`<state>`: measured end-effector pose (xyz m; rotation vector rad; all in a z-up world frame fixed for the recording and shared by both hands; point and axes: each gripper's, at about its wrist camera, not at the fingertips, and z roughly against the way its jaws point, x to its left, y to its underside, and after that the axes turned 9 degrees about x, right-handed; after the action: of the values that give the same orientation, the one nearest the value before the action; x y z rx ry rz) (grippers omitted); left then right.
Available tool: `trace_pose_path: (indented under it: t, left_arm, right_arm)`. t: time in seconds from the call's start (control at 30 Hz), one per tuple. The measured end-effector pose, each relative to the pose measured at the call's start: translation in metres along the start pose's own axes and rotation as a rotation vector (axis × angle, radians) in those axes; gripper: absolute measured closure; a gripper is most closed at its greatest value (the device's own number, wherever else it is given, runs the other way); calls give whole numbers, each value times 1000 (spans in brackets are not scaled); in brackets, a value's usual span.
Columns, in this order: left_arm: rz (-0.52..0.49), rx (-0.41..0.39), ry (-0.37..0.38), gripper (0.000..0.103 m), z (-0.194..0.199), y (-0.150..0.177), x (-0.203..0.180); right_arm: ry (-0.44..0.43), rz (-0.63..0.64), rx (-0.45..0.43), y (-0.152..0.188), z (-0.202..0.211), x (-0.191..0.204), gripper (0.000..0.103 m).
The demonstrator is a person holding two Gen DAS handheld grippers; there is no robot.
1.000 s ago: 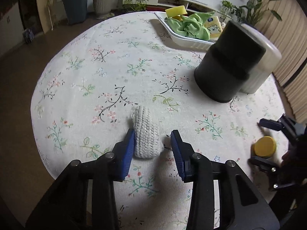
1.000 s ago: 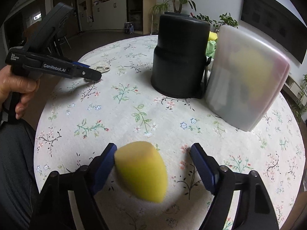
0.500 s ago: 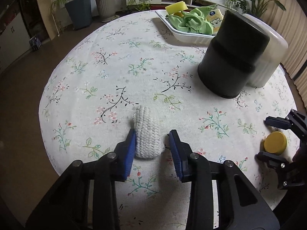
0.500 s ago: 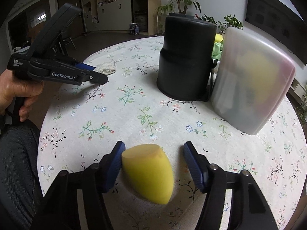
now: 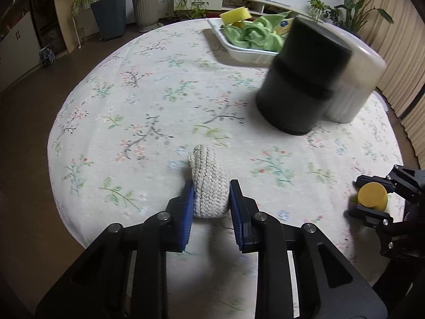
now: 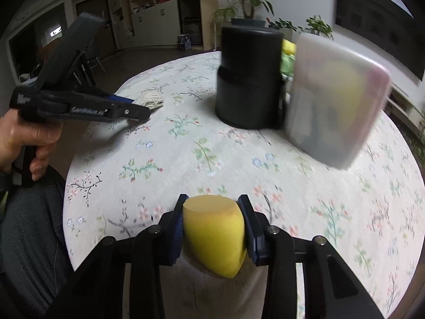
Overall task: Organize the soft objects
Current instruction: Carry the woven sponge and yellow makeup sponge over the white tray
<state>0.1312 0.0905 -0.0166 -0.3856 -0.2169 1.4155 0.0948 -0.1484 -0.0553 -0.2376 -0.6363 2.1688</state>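
Note:
A cream woven rope pad stands on edge, lifted a little above the floral tablecloth, with my left gripper shut on it. From the right wrist view the same pad pokes out past the left gripper, held by a hand. My right gripper is shut on a yellow egg-shaped sponge, raised over the cloth. In the left wrist view that sponge shows between the right gripper's black fingers at the right edge.
A black cylinder and a frosted plastic box stand at the far right of the round table. Behind them a white tray holds green cloth and yellow sponges. Potted plants and dark floor lie beyond the table.
Both grippers went from open to shut: the left closed on the rope pad, the right on the yellow sponge. Both objects have risen slightly off the cloth.

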Motion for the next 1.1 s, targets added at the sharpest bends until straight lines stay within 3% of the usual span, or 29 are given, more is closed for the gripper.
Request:
trace_pose_path:
  t: [0.47, 0.87, 1.1]
  left_arm:
    - [-121, -59, 157, 80, 23, 25, -108]
    - [-94, -162, 166, 80, 62, 5, -112]
    - [-81, -247, 138, 80, 87, -41, -87]
  right_arm:
    - [64, -148, -27, 25, 57, -40, 63]
    - [140, -189, -85, 10, 96, -79, 63]
    - [184, -197, -139, -22, 117, -114, 63]
